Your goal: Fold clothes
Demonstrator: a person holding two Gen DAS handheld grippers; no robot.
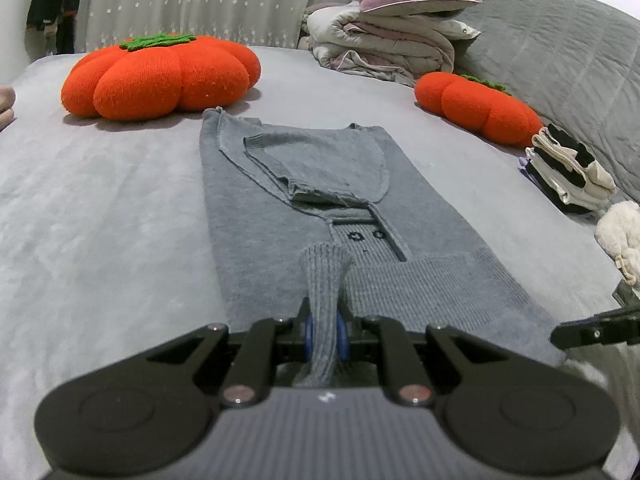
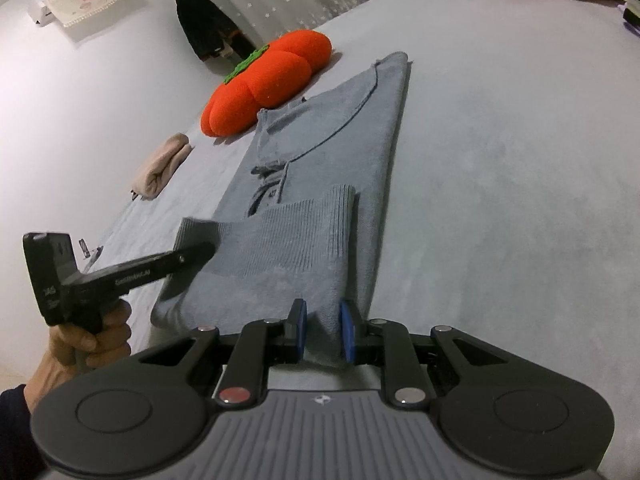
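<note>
A grey-blue knit sweater (image 1: 320,200) lies flat on the bed with its sleeves folded in over the body. Its ribbed hem is lifted at the near end. My left gripper (image 1: 325,334) is shut on a bunched part of that hem (image 1: 325,276). In the right wrist view the sweater (image 2: 340,140) runs away from me, and the ribbed hem (image 2: 288,236) is folded up over the body. My right gripper (image 2: 323,330) is shut on the sweater's near corner, cloth filling the gap between its blue pads. The left gripper (image 2: 200,252) shows at the hem's other end, held by a hand (image 2: 92,336).
A large orange pumpkin cushion (image 1: 160,76) sits at the far left, a smaller one (image 1: 476,108) at the far right. Folded bedding and a mauve pillow (image 1: 400,28) are stacked at the back. Folded clothes (image 1: 568,168) lie at the right; a beige roll (image 2: 160,168) lies left of the sweater.
</note>
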